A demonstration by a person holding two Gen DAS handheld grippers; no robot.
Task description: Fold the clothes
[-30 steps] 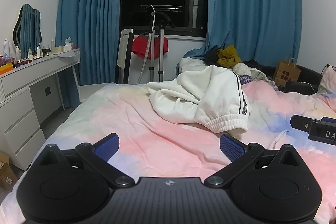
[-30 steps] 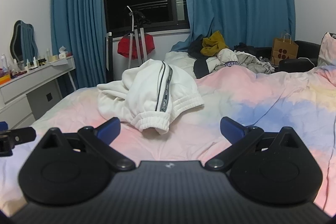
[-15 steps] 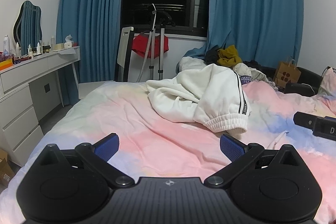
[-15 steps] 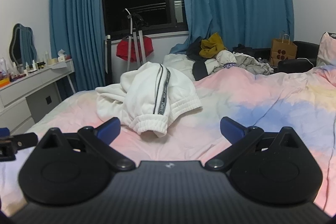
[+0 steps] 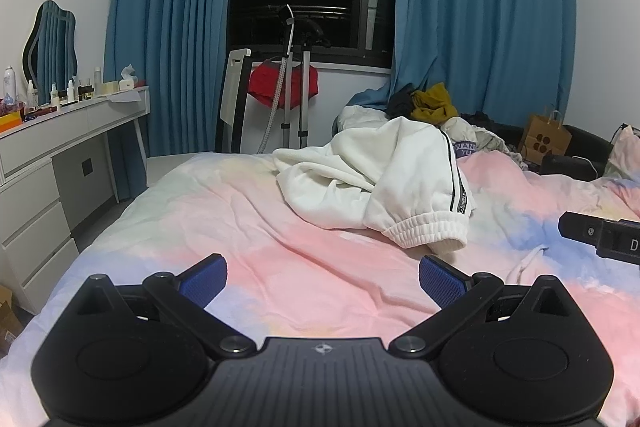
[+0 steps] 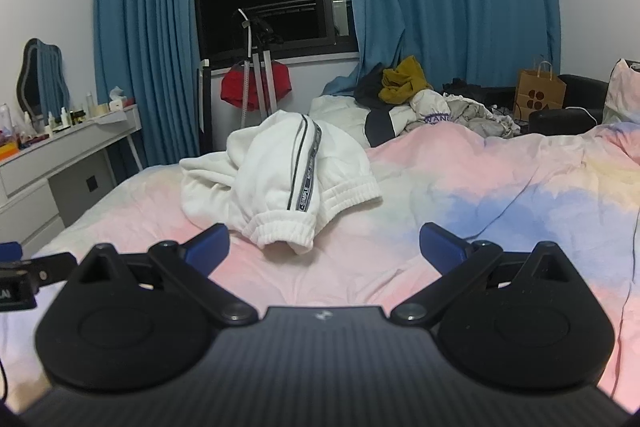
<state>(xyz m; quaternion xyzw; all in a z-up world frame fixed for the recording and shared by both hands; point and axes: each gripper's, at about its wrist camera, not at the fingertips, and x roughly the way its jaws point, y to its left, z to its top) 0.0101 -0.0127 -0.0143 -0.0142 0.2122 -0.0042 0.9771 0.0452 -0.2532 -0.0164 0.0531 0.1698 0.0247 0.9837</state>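
The black side stripe of the white crumpled sweatpants (image 6: pixel 308 183) reads "SIMPLE"; at two o'clock from them, a white-and-grey garment (image 6: pixel 434 115) shows purple letters "WAN", the rest hidden.

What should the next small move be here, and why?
Probably bring the right gripper forward to the ribbed cuff of the crumpled white sweatpants. Both grippers are open and empty above the pastel bedsheet, the left gripper sits farther back, and nothing is spread flat yet.
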